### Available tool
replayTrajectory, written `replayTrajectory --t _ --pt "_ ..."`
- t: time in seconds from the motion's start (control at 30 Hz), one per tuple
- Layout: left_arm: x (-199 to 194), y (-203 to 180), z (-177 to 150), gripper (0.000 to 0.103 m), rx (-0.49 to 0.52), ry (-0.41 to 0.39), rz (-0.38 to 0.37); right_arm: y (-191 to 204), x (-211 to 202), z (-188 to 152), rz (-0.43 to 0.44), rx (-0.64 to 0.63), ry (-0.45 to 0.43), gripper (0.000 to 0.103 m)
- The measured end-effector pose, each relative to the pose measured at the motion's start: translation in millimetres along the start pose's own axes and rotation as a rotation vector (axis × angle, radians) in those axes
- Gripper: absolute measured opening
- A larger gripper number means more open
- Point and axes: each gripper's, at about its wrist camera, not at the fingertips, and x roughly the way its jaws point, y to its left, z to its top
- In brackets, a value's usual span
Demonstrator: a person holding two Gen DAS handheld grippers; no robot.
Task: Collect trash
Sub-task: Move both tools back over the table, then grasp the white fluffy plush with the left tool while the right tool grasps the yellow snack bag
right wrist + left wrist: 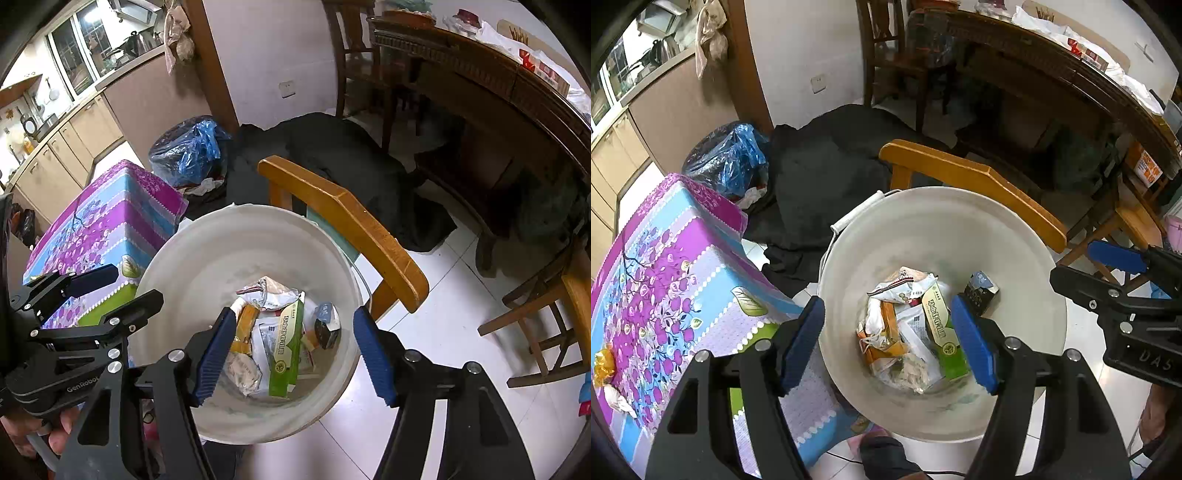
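A white bucket [1015,236] stands on the floor below both grippers; it also shows in the right wrist view [207,258]. In it lies trash: a green carton [942,328] [286,350], crumpled wrappers [905,282] [269,290], an orange packet [245,325] and a small dark carton [980,290] [327,326]. My left gripper [888,339] is open and empty above the bucket. My right gripper [295,354] is open and empty above it too; it shows at the right of the left wrist view [1100,269]. An orange wrapper [604,363] and a white crumpled scrap [618,400] lie on the flowered cloth.
A table with a purple and blue flowered cloth [676,280] [107,225] is left of the bucket. A wooden chair [971,184] [343,221] stands just behind it. A dark cloth heap [827,166] and a blue bag [731,158] lie beyond. A dark wooden table [480,85] is at the right.
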Motion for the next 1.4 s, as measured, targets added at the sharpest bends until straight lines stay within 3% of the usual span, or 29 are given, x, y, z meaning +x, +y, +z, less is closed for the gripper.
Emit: replayTrajectory --t 0.13,0.27,0.47,0.6,0.7,0.8,0.93,1.13,1.23,1.4 --pt "-4.5 2.1 -2.7 0.068 0.001 -0.010 0.005 -0.9 -5.1 -2.1 0.002 0.000 -0.021 0.067" --pt "-15.2 6.9 -9.4 0.070 0.006 -0.036 0.019 2.6 -27.0 -9.4 0.018 -0.008 -0.109 0.071" --pt "-40.5 35.0 -39.9 0.072 0.001 -0.100 0.039 48.8 -88.1 -49.7 -0.011 -0.110 -0.420 0.081" --pt "-60.6 73.7 -73.7 0.074 -0.019 -0.136 0.057 94.2 -107.3 -91.9 0.034 -0.179 -0.557 0.088" --pt "-76.6 116.3 -106.9 0.074 -0.073 -0.162 0.096 125.8 -107.9 -120.1 0.101 -0.204 -0.601 0.091" --pt "-85.2 167.1 -140.5 0.075 -0.156 -0.157 0.142 159.2 -97.9 -144.7 0.174 -0.229 -0.604 0.093" --pt "-98.7 248.5 -192.7 0.075 -0.307 -0.141 0.212 203.9 -75.5 -163.7 0.270 -0.261 -0.546 0.093" --pt "-115.2 357.2 -259.4 0.075 -0.549 -0.118 0.276 288.0 -55.1 -180.6 0.366 -0.422 -0.465 0.093" --pt "-116.8 395.9 -274.5 0.075 -0.663 -0.116 0.265 321.7 -55.6 -178.8 0.417 -0.469 -0.458 0.093" --pt "-106.1 427.5 -269.9 0.081 -0.774 -0.113 0.259 356.4 -50.6 -180.1 0.468 -0.471 -0.426 0.093"
